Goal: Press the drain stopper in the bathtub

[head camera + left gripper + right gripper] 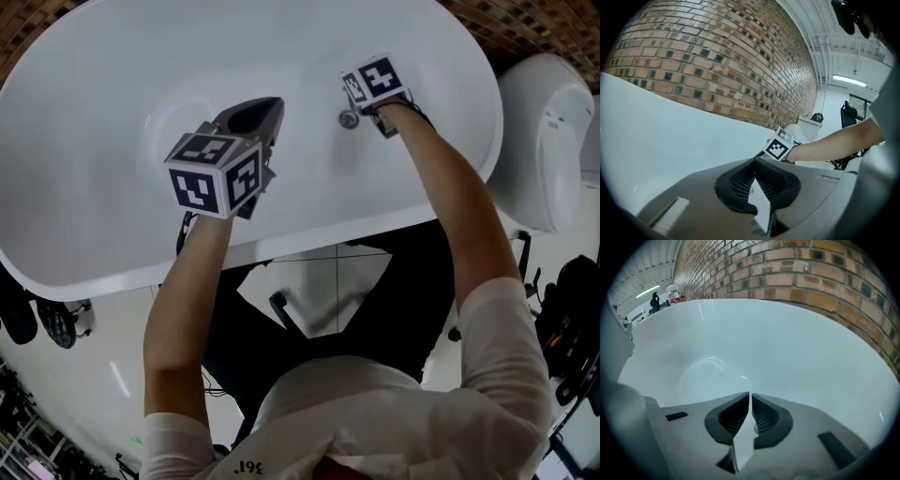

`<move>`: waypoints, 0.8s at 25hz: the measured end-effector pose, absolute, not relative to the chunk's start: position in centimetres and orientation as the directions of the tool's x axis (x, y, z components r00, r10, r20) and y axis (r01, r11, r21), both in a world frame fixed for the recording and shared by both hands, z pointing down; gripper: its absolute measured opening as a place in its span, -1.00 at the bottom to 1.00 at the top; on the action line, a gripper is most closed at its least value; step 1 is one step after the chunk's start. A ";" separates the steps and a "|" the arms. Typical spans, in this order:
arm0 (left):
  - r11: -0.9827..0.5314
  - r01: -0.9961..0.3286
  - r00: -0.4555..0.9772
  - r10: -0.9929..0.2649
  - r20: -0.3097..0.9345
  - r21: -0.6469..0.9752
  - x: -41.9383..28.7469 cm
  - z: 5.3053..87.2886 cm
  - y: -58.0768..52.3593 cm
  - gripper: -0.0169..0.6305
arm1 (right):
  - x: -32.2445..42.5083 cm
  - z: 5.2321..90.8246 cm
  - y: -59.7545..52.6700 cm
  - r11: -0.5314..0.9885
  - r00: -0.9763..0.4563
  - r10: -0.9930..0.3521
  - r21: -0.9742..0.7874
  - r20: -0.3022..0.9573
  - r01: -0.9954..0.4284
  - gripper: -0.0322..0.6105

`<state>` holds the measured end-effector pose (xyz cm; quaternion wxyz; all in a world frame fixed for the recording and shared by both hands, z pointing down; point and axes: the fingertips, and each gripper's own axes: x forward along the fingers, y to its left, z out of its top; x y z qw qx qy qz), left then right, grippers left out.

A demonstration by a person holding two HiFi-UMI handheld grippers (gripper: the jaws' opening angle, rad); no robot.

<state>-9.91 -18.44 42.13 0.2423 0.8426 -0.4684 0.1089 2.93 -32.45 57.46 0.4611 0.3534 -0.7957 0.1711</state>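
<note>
Left gripper hangs over the tub middle-left. Its jaws are closed tip to tip with nothing in them, and it does no work here. Stopper is a small round metal cap on the tub floor, right of centre. It sits just left of the right gripper and partly under its marker cube. Right gripper jaws are pinched to a hairline slit and hold nothing. Its own view looks along the tub's far wall, and only a shiny speck shows low in the slit, probably the stopper. Can't tell from either view whether the tips touch the cap yet. Risks, as I read it:

- **Blind aim:** the gripper body hides the cap, so the push could land on the enamel beside it.
- **Slipping:** narrow closed tips on a small glossy dome may skid off if the push is angled or off-centre.
- **Weak press:** a partial press may not latch the stopper.
- **Right side:** a toilet stands beside the tub, well clear.
</note>
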 end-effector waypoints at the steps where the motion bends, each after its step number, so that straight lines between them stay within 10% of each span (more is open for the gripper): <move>1: -0.445 -0.840 0.541 -0.730 0.418 0.311 -9.7 42.4 -18.7 -0.93 | 3.1 58.4 -32.5 0.689 -0.315 -0.393 0.050 0.864 -0.723 -0.80; 20: -0.439 -0.824 0.566 -0.616 0.548 0.358 -6.6 49.4 -20.7 -0.93 | 5.7 73.1 -33.1 0.653 -0.211 -0.207 -0.026 0.955 -0.757 -0.81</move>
